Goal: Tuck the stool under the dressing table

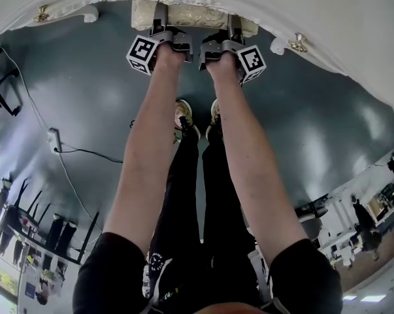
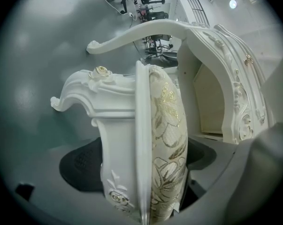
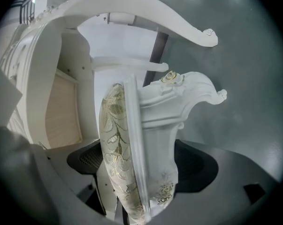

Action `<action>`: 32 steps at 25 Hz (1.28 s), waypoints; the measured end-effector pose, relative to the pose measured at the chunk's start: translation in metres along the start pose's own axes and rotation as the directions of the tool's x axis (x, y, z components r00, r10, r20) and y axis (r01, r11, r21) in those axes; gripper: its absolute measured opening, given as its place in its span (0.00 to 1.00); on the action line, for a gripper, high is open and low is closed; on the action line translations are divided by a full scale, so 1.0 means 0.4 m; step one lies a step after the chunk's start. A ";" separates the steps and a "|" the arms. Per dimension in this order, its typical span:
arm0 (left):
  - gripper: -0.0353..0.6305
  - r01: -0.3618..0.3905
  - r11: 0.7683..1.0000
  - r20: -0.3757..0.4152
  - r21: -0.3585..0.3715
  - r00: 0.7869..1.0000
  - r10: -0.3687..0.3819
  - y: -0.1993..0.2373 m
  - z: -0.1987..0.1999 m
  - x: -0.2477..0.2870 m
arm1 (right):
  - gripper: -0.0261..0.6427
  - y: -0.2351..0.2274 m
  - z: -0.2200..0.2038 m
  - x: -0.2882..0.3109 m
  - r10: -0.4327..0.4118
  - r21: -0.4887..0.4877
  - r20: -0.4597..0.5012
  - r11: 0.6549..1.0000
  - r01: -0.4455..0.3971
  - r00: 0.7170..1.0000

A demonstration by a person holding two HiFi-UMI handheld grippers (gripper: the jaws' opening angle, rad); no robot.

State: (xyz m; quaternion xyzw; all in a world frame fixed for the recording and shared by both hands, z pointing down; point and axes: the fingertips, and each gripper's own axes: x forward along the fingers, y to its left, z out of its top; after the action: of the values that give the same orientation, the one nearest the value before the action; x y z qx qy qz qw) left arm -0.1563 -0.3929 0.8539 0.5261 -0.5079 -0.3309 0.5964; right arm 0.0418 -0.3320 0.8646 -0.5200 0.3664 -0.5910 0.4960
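The stool [image 1: 190, 13] has a white carved frame and a cream cushion with gold flowers. In the head view only its near edge shows, under the front of the white dressing table [image 1: 353, 25]. My left gripper [image 1: 160, 19] and right gripper [image 1: 234, 28] reach side by side onto that edge. In the left gripper view the stool's seat [image 2: 164, 125] stands on edge between the dark pads of the left gripper [image 2: 141, 168], which is shut on it. The right gripper [image 3: 141, 168] clamps the seat [image 3: 118, 125] the same way. Beyond lies the table's knee space [image 2: 211, 102].
The table's curved white leg [image 2: 146, 32] arches over the stool, and its other leg [image 3: 146, 18] does so in the right gripper view. Brass knobs [image 1: 297, 43] stick out of the table front. A power strip with cable [image 1: 54, 140] lies on the grey floor. My shoes [image 1: 183, 116] stand below.
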 end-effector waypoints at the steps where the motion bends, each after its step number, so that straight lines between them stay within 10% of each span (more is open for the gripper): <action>1: 0.80 -0.002 1.000 0.002 0.000 1.000 0.002 0.000 0.000 0.003 | 0.77 -0.001 0.001 0.000 0.004 0.002 0.000 1.000 -0.004 1.000; 9: 0.71 0.073 0.997 0.008 -0.015 0.997 -0.073 -0.040 -0.031 -0.056 | 0.65 0.026 -0.025 -0.025 0.017 -0.035 -0.052 0.999 -0.019 0.999; 13: 0.50 0.183 0.983 -0.041 0.013 0.982 -0.183 -0.166 -0.061 -0.121 | 0.57 0.094 -0.060 -0.098 0.028 -0.103 -0.106 0.994 -0.039 0.994; 17: 0.14 0.245 0.968 -0.077 0.061 0.968 -0.240 -0.270 -0.060 -0.188 | 0.36 0.172 -0.066 -0.166 0.044 -0.180 -0.120 0.982 -0.065 0.992; 23: 0.09 0.319 0.923 -0.153 0.216 0.944 -0.291 -0.503 -0.061 -0.318 | 0.07 0.414 -0.130 -0.278 0.087 -0.397 -0.200 0.904 -0.161 0.976; 26: 0.08 0.357 0.814 -0.250 0.458 0.930 -0.268 -0.649 -0.077 -0.399 | 0.07 0.578 -0.180 -0.339 0.097 -0.561 -0.284 0.790 -0.247 0.954; 32: 0.08 0.462 0.423 -0.414 0.779 0.887 -0.206 -0.936 -0.133 -0.553 | 0.07 0.919 -0.252 -0.454 0.113 -0.792 -0.367 0.482 -0.374 0.923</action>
State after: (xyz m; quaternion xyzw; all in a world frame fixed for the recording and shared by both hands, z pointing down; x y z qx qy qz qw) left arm -0.1120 -0.2570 0.4397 0.8802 -0.4062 -0.0743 0.2340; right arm 0.0127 -0.2526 0.4509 -0.5529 0.7411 -0.3221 0.2034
